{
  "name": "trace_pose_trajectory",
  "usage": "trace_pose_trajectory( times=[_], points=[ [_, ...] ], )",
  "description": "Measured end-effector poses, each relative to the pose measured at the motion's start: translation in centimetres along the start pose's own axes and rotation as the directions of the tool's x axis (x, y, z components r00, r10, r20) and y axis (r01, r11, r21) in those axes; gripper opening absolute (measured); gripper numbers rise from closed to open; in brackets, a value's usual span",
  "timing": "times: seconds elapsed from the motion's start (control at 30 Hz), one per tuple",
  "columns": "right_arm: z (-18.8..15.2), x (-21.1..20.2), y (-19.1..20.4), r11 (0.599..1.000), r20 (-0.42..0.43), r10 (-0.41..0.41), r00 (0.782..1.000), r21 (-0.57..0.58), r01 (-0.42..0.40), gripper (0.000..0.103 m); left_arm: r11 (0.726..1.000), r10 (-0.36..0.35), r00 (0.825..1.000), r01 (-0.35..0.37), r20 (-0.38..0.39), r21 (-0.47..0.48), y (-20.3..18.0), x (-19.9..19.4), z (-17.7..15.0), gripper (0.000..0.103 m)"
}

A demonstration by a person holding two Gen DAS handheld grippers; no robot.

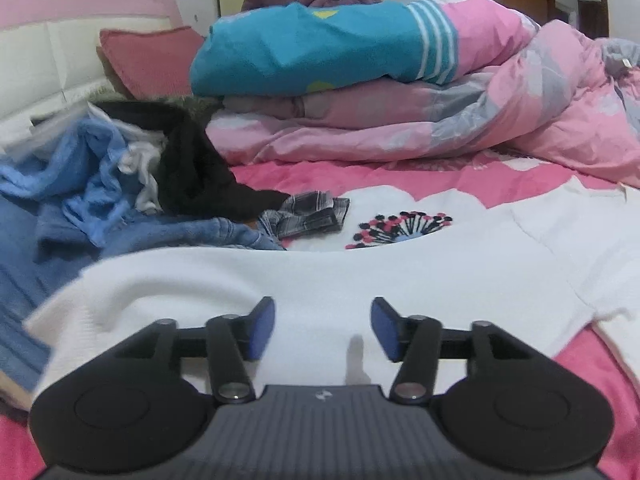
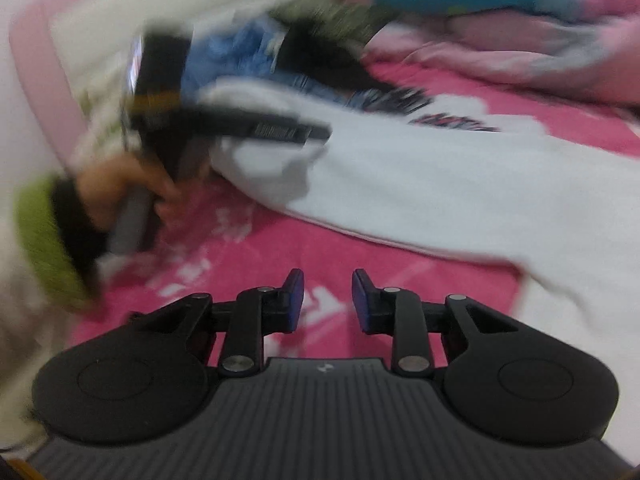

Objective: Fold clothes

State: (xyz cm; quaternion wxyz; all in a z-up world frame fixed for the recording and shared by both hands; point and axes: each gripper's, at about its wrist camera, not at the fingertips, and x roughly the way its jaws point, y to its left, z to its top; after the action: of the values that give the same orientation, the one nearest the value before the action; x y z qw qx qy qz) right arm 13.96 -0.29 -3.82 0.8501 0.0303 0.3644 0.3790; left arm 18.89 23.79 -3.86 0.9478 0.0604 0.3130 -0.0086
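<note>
Left wrist view: left gripper, jaws wide and empty, over the white garment spread on the bed. Right gripper, jaws narrow, holds nothing. Unfolded clothes pile waits at ten o'clock; most folding remains.

soft white knit garment, matt plastic claw

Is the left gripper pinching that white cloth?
No, the left gripper stands open above the white cloth, its pads clear of the fabric.
</note>
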Motion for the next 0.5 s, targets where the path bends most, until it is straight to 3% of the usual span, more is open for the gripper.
trace_pose_trajectory(
  times=[0.1,0.23,0.37,0.5],
  points=[
    [-1.5,-6.3,-2.3,0.992,0.077,-0.009,0.997,0.125,-0.001,0.027,1.000,0.007,0.999,-0.007,0.040,-0.002,-0.9,-3.3,-0.1,0.071],
    [-5.4,-14.6,-5.6,0.960,0.144,-0.166,0.975,0.251,0.127,0.038,0.998,-0.043,0.997,0.045,0.067,-0.035,-3.0,-7.7,-0.6,0.086],
    [-10.0,-21.9,-9.0,0.881,0.183,-0.329,0.927,0.413,0.231,0.048,0.992,-0.121,0.990,0.124,0.078,-0.039,-7.8,-11.8,-1.7,0.093],
    [-14.7,-27.2,-11.4,0.780,0.170,-0.481,0.860,0.532,0.331,0.061,0.972,-0.227,0.972,0.230,0.057,-0.048,-14.2,-14.1,-3.5,0.097]
  ],
)
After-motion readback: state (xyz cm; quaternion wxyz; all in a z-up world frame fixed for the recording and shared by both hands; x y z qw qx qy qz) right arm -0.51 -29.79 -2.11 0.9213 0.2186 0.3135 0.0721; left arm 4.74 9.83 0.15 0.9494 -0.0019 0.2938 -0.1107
